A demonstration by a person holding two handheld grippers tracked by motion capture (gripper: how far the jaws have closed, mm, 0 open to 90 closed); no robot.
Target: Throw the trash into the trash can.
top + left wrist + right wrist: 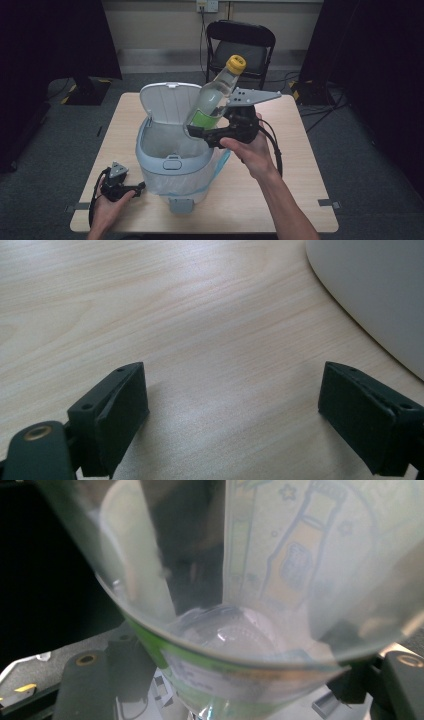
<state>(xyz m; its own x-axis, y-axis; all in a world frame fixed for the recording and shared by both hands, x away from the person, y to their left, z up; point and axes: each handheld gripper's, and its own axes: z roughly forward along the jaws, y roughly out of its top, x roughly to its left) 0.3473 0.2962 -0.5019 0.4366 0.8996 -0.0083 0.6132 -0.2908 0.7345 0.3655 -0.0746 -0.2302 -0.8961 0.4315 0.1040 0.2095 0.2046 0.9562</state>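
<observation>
A: What is the right gripper [200, 134] doing?

B: Its jaws are clamping the lower body of a clear plastic bottle [212, 97], standing wide because the bottle is wide. The bottle is tilting up and away from the gripper, its yellow cap [235, 64] the farthest point. In the right gripper view the bottle [260, 605] and its green label edge are sitting between the black jaws, right against the lens.

A: And the step?

B: I judge the person is carrying the bottle to the open bin [172, 150], which is sitting just below and beside the jaws. To do it well, I would be bringing the bottle's base over the middle of the opening, tipping it more upright or base-down, and parting the jaws only once it is inside the rim.

A: What is in the way?

B: The raised lid [167, 100] is standing beyond the gripper, close to the bottle's shoulder, so a wide swing could be knocking it. The liner bag with its blue edge [220, 165] is hanging over the rim just under the wrist.

A: And the other hand?

B: The left gripper [141, 186] is resting low on the table [300, 165], jaws spread apart with nothing between them. In its own view, bare wood [200, 330] is lying ahead and the bin's pale wall [375, 290] is curving off to one side. A black chair [240, 47] is standing well beyond the table.
</observation>
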